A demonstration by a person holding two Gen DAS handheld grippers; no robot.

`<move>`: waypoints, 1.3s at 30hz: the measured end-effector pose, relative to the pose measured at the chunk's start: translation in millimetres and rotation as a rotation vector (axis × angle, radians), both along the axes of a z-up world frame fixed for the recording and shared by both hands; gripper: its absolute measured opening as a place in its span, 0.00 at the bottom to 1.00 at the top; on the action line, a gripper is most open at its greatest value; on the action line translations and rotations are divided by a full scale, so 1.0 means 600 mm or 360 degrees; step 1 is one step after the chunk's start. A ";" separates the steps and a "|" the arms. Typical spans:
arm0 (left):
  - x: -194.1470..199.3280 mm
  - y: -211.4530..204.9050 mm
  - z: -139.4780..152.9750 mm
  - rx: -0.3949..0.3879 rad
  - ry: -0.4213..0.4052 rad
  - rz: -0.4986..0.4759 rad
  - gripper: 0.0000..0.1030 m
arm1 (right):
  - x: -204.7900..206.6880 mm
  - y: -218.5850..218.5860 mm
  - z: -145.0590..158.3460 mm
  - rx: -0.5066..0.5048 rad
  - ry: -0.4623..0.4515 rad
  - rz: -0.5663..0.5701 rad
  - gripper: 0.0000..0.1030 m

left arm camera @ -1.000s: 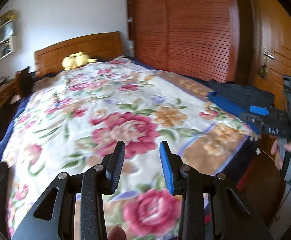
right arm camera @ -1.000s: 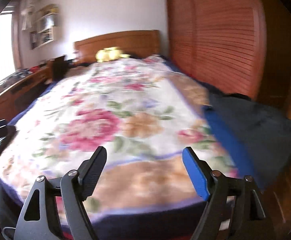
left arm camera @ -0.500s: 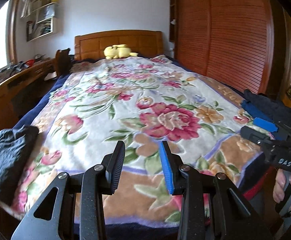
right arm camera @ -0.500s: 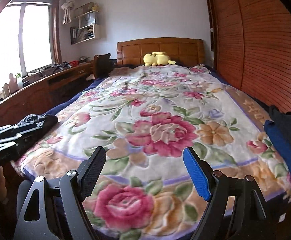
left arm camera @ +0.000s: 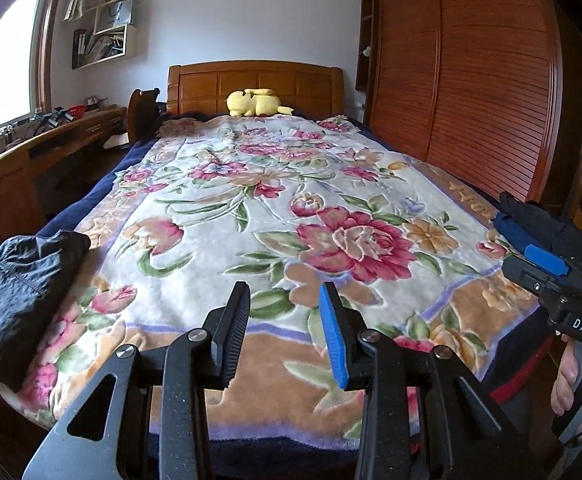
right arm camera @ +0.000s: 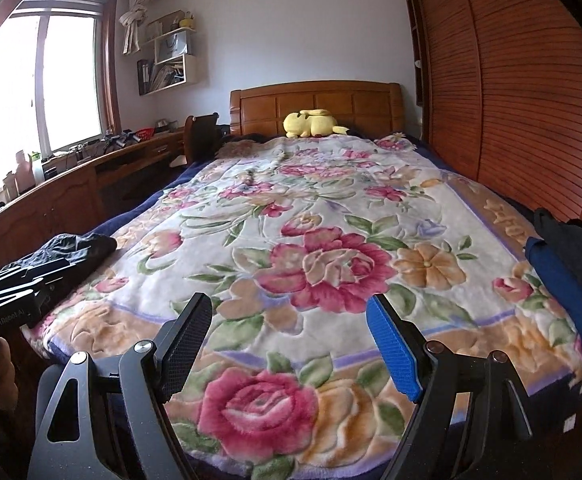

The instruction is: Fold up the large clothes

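A crumpled dark grey garment (left arm camera: pixel 19 292) lies on the bed's near left corner; it also shows in the right wrist view (right arm camera: pixel 73 250). A folded dark pile with a blue garment (left arm camera: pixel 539 228) lies at the bed's right edge, seen too in the right wrist view (right arm camera: pixel 567 280). My left gripper (left arm camera: pixel 285 330) is open and empty, held above the foot of the bed. My right gripper (right arm camera: pixel 289 344) is wide open and empty, also above the foot of the bed, and shows at the right of the left wrist view (left arm camera: pixel 551 276).
The bed carries a floral blanket (left arm camera: pixel 275 216) with a yellow plush toy (left arm camera: pixel 257 102) at the wooden headboard. A wooden desk (right arm camera: pixel 67 188) with clutter runs along the left wall. A slatted wardrobe (left arm camera: pixel 471 80) stands right.
Both grippers swung left and pulled back, from facing the wardrobe side to facing straight up the bed. The dark grey garment at left came into view. Both stayed open.
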State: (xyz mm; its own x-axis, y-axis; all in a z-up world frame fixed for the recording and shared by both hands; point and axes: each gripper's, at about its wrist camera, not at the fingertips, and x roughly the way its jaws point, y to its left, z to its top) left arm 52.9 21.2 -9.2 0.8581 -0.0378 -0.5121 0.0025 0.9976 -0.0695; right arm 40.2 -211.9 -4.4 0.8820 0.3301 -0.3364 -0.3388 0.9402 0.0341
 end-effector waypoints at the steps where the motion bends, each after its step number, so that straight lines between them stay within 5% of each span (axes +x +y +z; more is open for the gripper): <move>1: -0.001 -0.001 0.000 0.0007 -0.0003 0.0001 0.36 | 0.001 -0.001 0.000 0.0001 -0.0003 0.0001 0.79; 39: -0.016 -0.002 0.012 -0.0001 -0.0035 0.0006 0.36 | 0.007 0.015 0.001 0.0012 -0.0013 0.0006 0.79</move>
State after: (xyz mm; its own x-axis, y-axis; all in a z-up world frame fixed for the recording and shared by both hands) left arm 43.2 20.0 -2.1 0.8693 -0.0353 -0.4930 0.0006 0.9975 -0.0704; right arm 44.4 -202.7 -3.7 0.8833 0.3361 -0.3269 -0.3429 0.9386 0.0383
